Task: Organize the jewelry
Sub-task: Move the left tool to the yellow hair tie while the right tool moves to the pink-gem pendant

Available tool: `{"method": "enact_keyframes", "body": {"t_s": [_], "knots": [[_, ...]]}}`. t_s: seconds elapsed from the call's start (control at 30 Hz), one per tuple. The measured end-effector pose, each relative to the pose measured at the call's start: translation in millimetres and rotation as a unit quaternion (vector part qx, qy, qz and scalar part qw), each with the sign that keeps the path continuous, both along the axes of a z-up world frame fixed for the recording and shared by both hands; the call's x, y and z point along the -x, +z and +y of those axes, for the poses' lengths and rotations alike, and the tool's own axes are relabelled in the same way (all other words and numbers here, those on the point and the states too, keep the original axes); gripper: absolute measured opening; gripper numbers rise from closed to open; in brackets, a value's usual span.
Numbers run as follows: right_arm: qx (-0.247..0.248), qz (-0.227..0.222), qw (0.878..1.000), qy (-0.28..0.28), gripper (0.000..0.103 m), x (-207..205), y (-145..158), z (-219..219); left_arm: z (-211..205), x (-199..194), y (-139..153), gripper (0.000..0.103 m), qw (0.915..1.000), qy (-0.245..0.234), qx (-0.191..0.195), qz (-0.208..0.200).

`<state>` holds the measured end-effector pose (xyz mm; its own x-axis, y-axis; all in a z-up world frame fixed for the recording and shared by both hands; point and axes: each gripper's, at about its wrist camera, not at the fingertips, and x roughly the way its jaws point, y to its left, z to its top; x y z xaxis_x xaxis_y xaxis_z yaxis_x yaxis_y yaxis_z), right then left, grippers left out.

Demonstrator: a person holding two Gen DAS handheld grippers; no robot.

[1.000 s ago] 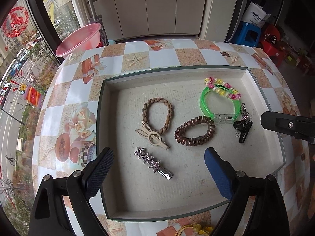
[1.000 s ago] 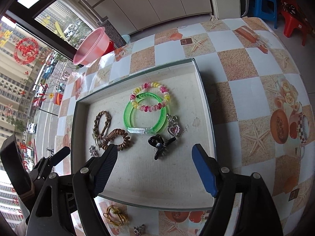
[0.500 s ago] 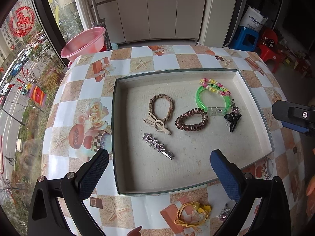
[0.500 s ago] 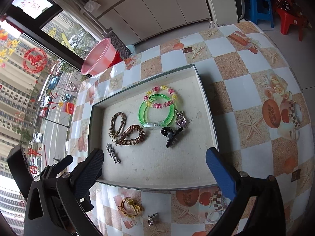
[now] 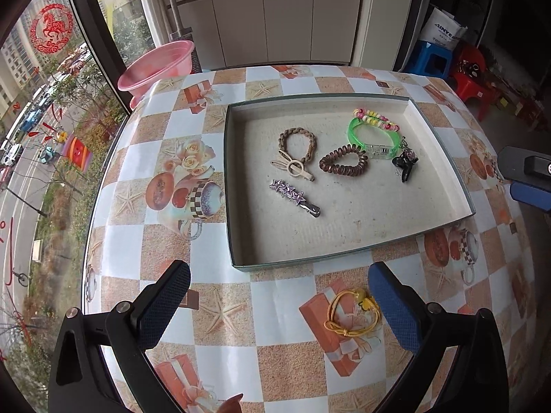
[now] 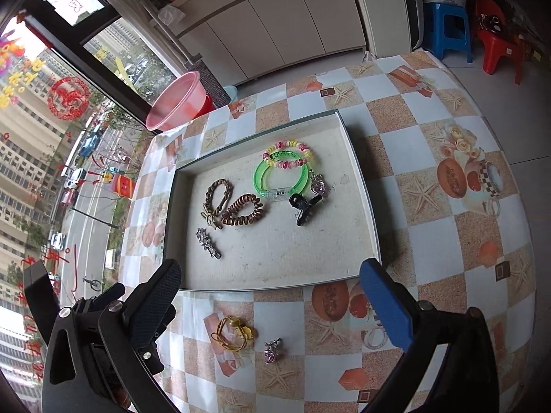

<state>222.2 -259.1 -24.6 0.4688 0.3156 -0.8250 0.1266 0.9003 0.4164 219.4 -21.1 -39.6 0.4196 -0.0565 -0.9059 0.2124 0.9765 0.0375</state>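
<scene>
Right wrist view: seven pieces are seen in the tray (image 6: 358, 186) beyond the empty, wide-open right gripper (image 6: 272, 304); a yellow hair tie (image 6: 231, 334) and a small charm (image 6: 272, 351) remain outside, beneath it. The left gripper (image 5: 280, 304) is likewise spread, nothing held.

Tray's (image 5: 444, 158) near half bare; yellow hair tie (image 5: 351, 313) lies outside.

Patterned table (image 5: 220, 344), shallow tray (image 5: 444, 158), yellow hair tie (image 5: 351, 313), small charm (image 6: 272, 351)

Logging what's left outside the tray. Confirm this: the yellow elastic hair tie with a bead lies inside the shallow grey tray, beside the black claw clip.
Not right. The yellow elastic hair tie lies outside the shallow grey tray, on the checked tablecloth near its front edge. The black claw clip is inside. The right wrist view shows it.
</scene>
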Motion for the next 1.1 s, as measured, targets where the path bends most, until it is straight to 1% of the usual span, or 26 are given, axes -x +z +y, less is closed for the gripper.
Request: {"method": "enact_keyframes", "body": {"t_s": [0.13, 0.27, 0.4, 0.5, 0.67, 0.77, 0.87, 0.97, 1.1], "knots": [[0.014, 0.014, 1.0, 0.004, 0.103, 13, 0, 7, 10, 12, -9, 0.103, 0.9997, 0.006, 0.014, 0.021], [0.023, 0.022, 0.999, 0.012, 0.103, 27, -3, 14, 16, 25, -22, 0.103, 0.9992, 0.001, 0.008, 0.039], [0.031, 0.04, 0.999, 0.018, 0.103, 41, -12, 19, 21, 35, -38, 0.103, 0.9974, 0.003, 0.02, 0.07], [0.03, 0.057, 0.998, 0.017, 0.103, 52, -25, 21, 22, 37, -50, 0.103, 0.9957, 0.008, 0.029, 0.087], [0.05, 0.083, 0.995, 0.026, 0.103, 69, -46, 27, 20, 35, -64, 0.103, 0.9943, 0.01, 0.033, 0.101], [0.067, 0.093, 0.993, 0.036, 0.103, 75, -57, 29, 19, 31, -69, 0.103, 0.993, 0.013, 0.046, 0.108], [0.087, 0.098, 0.99, 0.048, 0.103, 80, -65, 31, 16, 26, -75, 0.103, 0.9913, 0.024, 0.055, 0.117], [0.095, 0.102, 0.988, 0.06, 0.103, 85, -71, 35, 12, 22, -80, 0.103, 0.9896, 0.03, 0.062, 0.126], [0.108, 0.1, 0.986, 0.076, 0.103, 88, -77, 41, 5, 21, -85, 0.103, 0.9897, 0.036, 0.055, 0.127]]}}
